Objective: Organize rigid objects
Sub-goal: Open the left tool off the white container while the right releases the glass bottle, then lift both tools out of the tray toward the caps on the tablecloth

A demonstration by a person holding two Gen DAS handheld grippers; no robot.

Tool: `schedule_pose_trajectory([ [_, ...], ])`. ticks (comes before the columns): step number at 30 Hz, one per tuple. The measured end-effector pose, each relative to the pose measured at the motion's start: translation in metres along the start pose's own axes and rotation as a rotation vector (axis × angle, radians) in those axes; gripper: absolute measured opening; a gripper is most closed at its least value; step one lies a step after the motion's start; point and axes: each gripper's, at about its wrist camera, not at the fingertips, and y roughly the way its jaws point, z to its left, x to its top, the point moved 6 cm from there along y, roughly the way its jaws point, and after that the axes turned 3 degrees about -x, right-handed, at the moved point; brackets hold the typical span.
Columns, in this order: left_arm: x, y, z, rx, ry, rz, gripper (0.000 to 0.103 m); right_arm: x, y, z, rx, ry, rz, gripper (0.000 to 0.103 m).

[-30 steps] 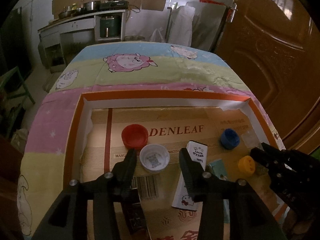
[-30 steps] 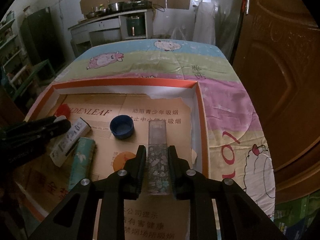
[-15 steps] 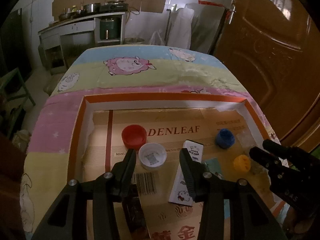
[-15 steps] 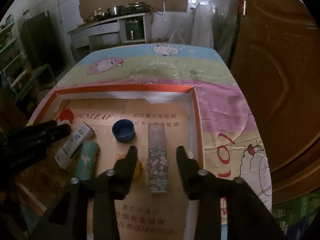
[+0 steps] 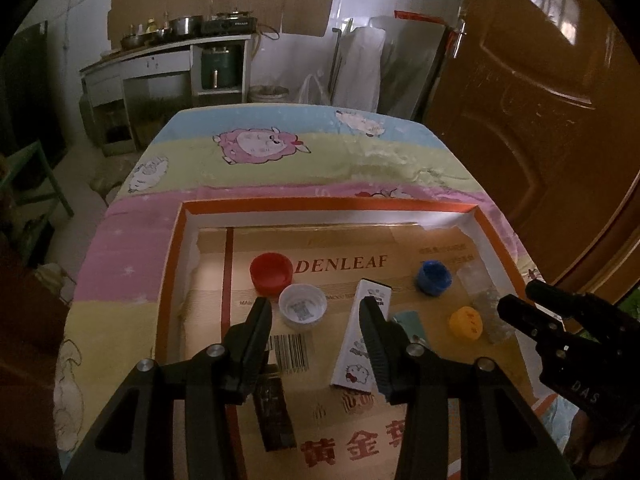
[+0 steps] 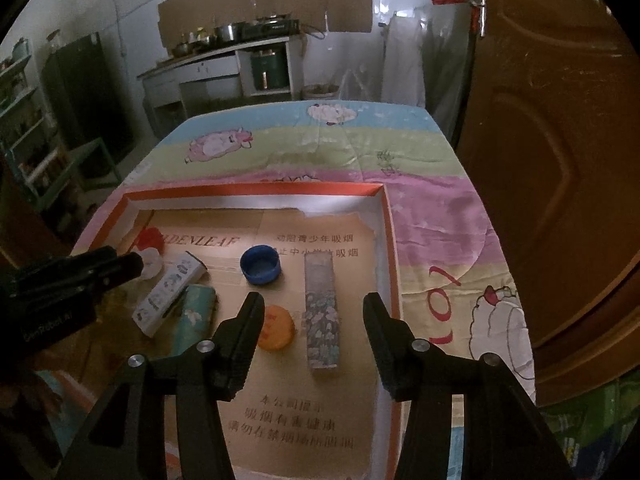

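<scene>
An orange-rimmed tray (image 6: 390,240) lined with cardboard holds the objects. My right gripper (image 6: 314,304) is open and empty, raised above a floral patterned box (image 6: 320,312) lying near the tray's right wall. An orange cap (image 6: 276,327), a blue cap (image 6: 260,264), a teal box (image 6: 196,312) and a white box (image 6: 170,294) lie left of it. My left gripper (image 5: 316,312) is open and empty above a white cap (image 5: 303,310), with a red cap (image 5: 271,272) beyond, the white box (image 5: 362,340) under its right finger and a dark box (image 5: 274,412) below.
The tray (image 5: 172,264) sits on a table with a pastel sheep-print cloth (image 5: 280,148). A brown door (image 5: 540,120) stands close on the right. A kitchen counter with pots (image 5: 180,40) is at the far wall. The right gripper body (image 5: 568,344) shows at the left view's right edge.
My right gripper opened, let go of the floral box, and pulled back and up; the box now lies flat in the tray. My left gripper rose slightly and stayed open.
</scene>
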Motion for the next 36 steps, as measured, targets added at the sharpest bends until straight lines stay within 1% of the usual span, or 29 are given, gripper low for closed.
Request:
schedule_pose_trajectory([
  [6,-0.002,-0.012,-0.002,0.003,0.003,-0.01,0.046,-0.002,-0.011,0.002,0.002,0.0,-0.009,0.053],
  [13,-0.004,-0.031,-0.002,0.006,-0.005,-0.04,0.046,-0.005,-0.026,0.007,0.007,-0.004,-0.024,0.053],
  [36,-0.024,-0.091,-0.009,0.011,0.001,-0.097,0.046,-0.023,-0.087,0.028,0.017,-0.025,-0.08,0.053],
])
